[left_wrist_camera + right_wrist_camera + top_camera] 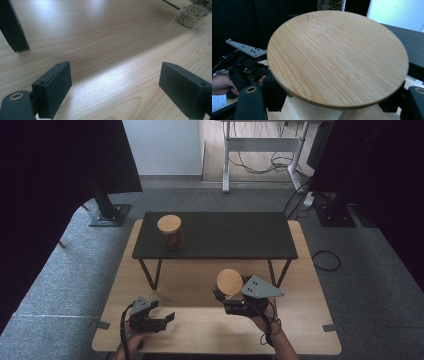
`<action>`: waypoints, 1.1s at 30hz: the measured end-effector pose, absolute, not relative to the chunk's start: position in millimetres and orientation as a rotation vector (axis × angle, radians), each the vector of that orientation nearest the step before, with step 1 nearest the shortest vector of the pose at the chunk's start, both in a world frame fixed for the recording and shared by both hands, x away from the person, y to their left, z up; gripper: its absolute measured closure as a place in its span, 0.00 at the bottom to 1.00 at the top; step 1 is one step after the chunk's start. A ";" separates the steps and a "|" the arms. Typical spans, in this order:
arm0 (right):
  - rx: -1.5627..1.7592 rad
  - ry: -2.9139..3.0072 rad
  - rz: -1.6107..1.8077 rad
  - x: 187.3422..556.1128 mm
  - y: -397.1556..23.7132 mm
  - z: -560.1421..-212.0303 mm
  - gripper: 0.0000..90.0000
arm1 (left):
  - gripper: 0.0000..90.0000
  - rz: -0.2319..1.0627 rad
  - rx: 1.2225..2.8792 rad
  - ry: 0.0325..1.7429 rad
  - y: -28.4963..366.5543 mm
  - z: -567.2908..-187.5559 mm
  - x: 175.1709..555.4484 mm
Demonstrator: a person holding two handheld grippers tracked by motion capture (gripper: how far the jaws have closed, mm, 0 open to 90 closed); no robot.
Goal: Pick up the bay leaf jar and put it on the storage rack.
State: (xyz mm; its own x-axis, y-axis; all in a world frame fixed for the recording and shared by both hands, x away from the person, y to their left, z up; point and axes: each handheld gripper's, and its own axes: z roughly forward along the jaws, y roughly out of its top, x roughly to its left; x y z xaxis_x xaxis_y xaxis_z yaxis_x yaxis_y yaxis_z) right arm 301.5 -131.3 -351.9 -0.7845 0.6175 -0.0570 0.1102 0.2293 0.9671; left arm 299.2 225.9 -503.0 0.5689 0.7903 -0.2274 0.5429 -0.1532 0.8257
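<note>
Two jars matter: the right gripper (pixel 231 301) clamps one jar (pixel 229 282), probably for shelving, while the left gripper (pixel 167 318) idles agape, leaving the other jar (pixel 170 232) on the shelf (pixel 235 236).

Left gripper (pixel 115 87) hovering over wooden table (pixel 105 45), jaws standing wide apart, nothing between; black leg (pixel 13 27) showing left; jar of pellets (pixel 191 15) sitting far right.

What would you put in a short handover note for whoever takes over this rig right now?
Right gripper: shut on the jar with the wooden lid, at the near right of the light wooden table.
Left gripper: open, nothing between its fingers, near left of the table.
A second lidded jar stands on the left end of the black shelf.
Done: one jar gripped.
Left: probably placing it on the shelf.
</note>
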 end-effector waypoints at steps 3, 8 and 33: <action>0.661 2.080 1.570 304.0 -129.9 -349.2 0.28 | 0.11 0.319 1.829 1.090 225.9 -503.0 299.4; 0.653 2.078 1.573 307.2 -128.2 -344.5 0.28 | 0.11 0.321 1.834 1.087 225.5 -502.9 299.5; 0.656 2.057 1.594 327.4 -131.6 -320.0 0.28 | 0.11 0.325 1.834 1.097 225.4 -502.9 299.6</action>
